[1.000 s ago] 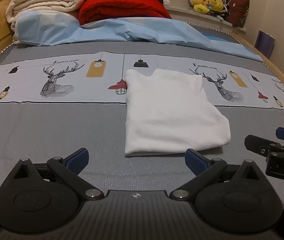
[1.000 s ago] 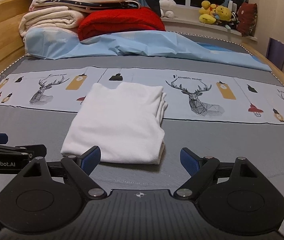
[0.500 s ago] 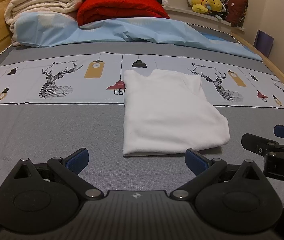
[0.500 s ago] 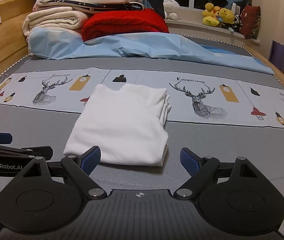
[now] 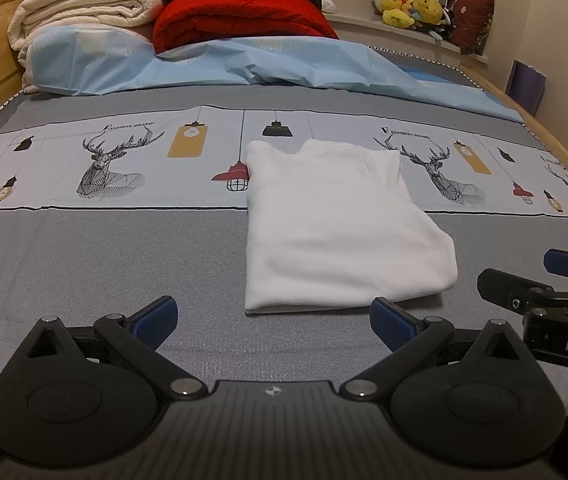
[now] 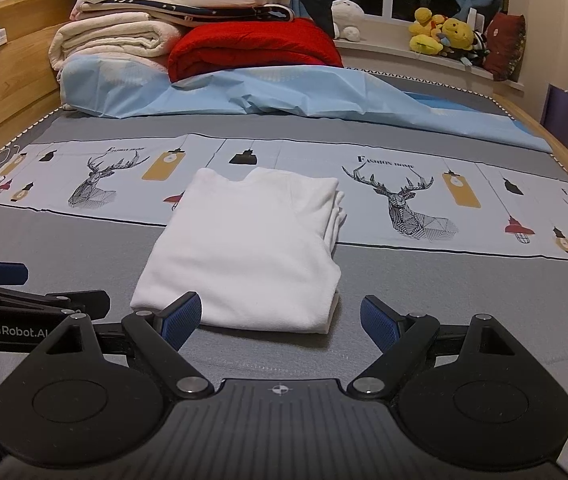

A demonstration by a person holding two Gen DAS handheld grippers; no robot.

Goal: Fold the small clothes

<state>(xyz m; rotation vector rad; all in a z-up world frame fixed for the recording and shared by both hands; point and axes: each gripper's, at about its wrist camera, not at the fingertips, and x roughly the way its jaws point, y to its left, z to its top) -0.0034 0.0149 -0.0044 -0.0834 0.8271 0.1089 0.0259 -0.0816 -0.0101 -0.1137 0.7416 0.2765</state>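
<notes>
left gripper [image 5: 271,322]: jaws wide apart, nothing between (held low, level) | right gripper [image 6: 281,319]: jaws wide apart, empty, beside the left

On my feeds the room is lit warmly and evenly from overhead, rather dim, with a yellowish cast. The folded white garment [image 5: 340,224] throws a soft, narrow shadow along its near edge and shows no glare. Focus is sharp at centre. Fisheye distortion bows the bed frame [image 6: 12,104]; the corners vignette to black.
</notes>
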